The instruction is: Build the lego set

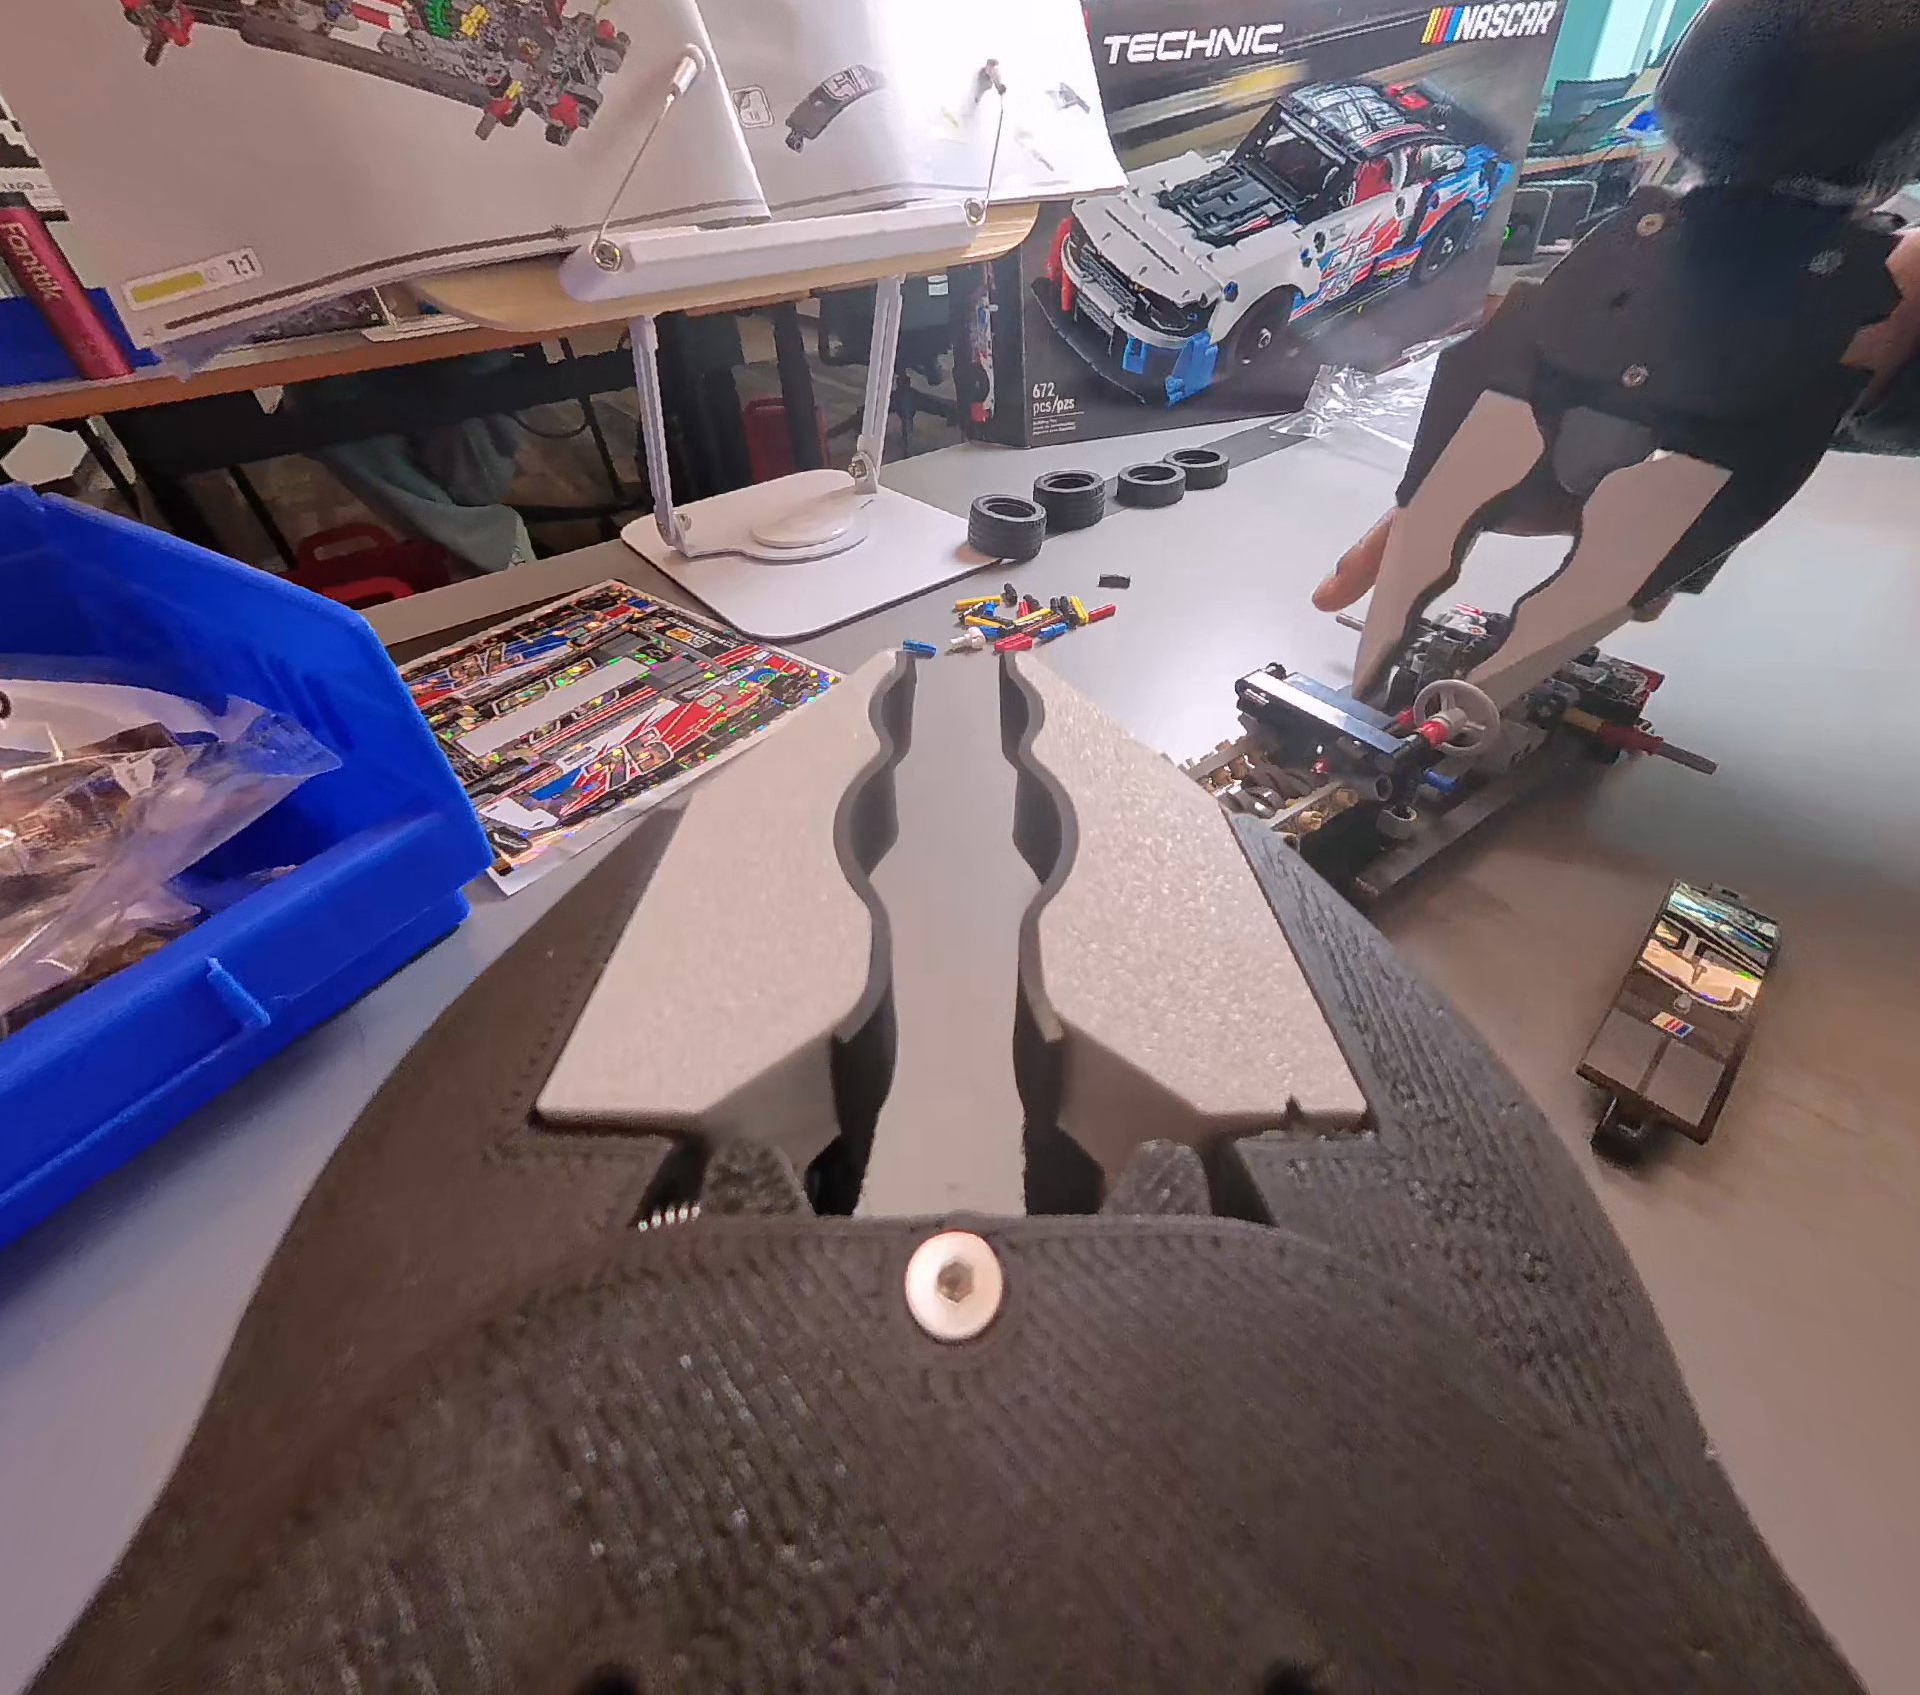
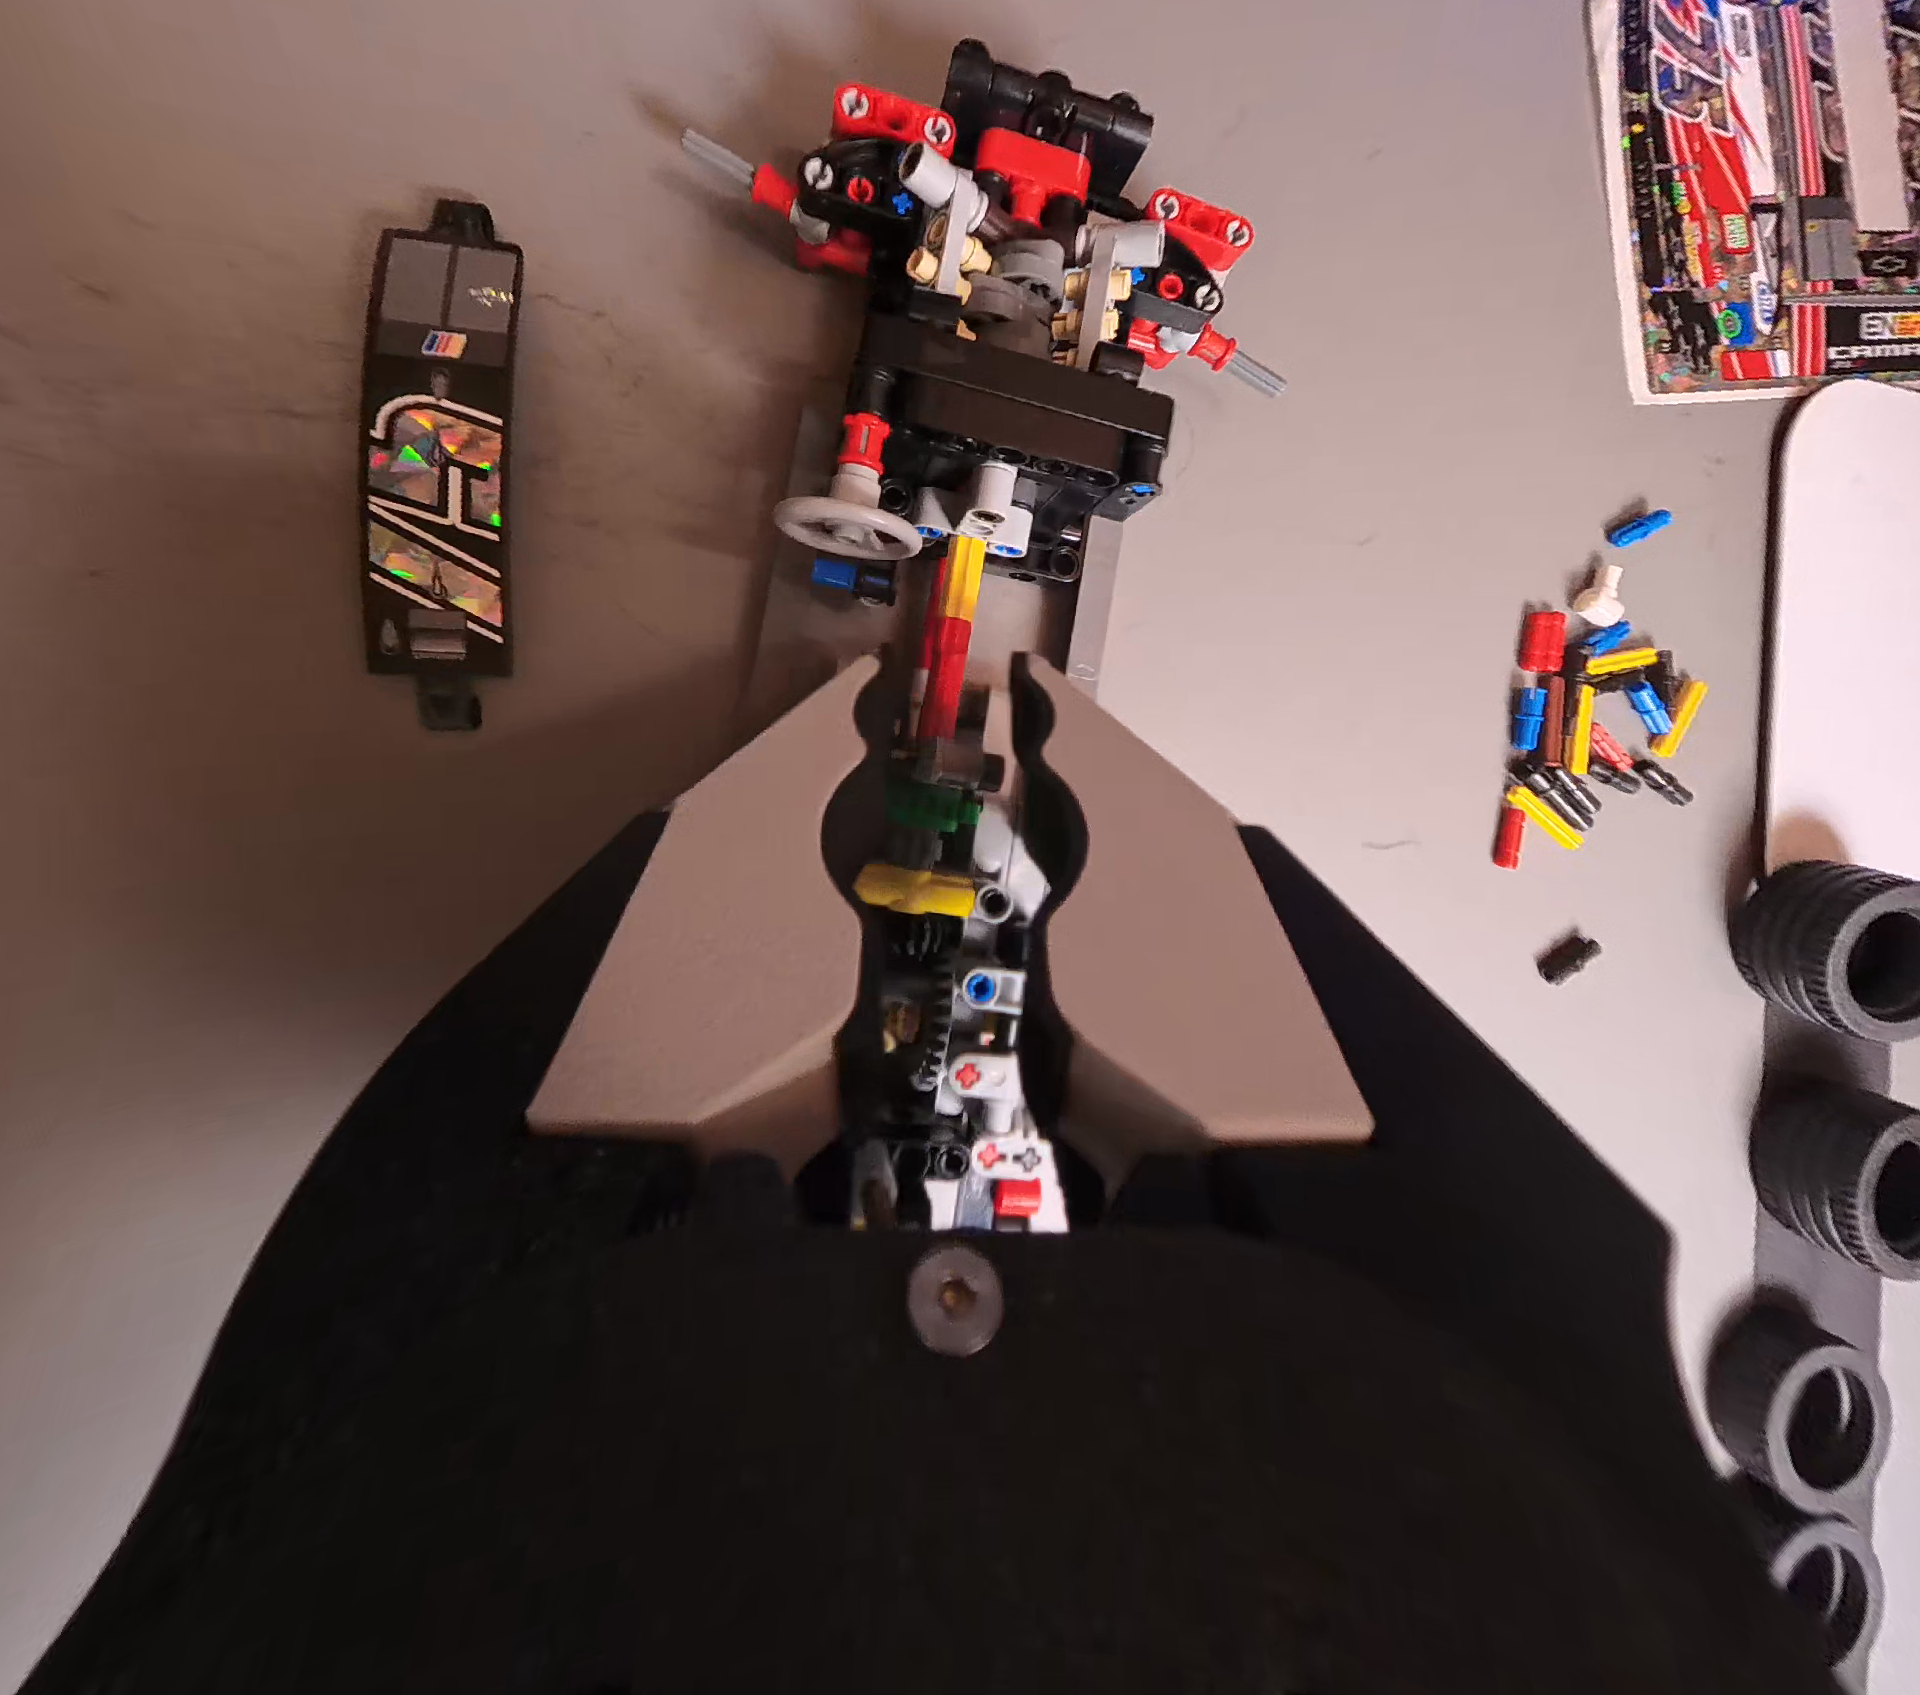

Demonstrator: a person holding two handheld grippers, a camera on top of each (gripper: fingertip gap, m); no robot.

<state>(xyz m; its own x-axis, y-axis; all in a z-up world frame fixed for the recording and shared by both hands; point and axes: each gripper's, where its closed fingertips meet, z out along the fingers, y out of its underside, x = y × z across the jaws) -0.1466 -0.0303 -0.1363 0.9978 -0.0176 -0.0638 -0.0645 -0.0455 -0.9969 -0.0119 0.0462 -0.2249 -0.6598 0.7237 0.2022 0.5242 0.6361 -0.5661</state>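
Observation:
The part-built lego car chassis lies on the grey table, with a grey steering wheel and a red and yellow axle along its middle. My right gripper points down at it, jaws apart, one tip on each side of the axle, clamping nothing that I can see. The left wrist view shows that gripper tipped onto the chassis, with a hand behind it. My left gripper is open and empty above the table, left of the chassis. Loose coloured pins lie just beyond its tips.
A black stickered panel lies beside the chassis. Several tyres, a sticker sheet, a blue bin of bagged parts, the instruction booklet on a white stand and the set's box ring the work area. My hands' fingertips stand some 20 centimeters from each other.

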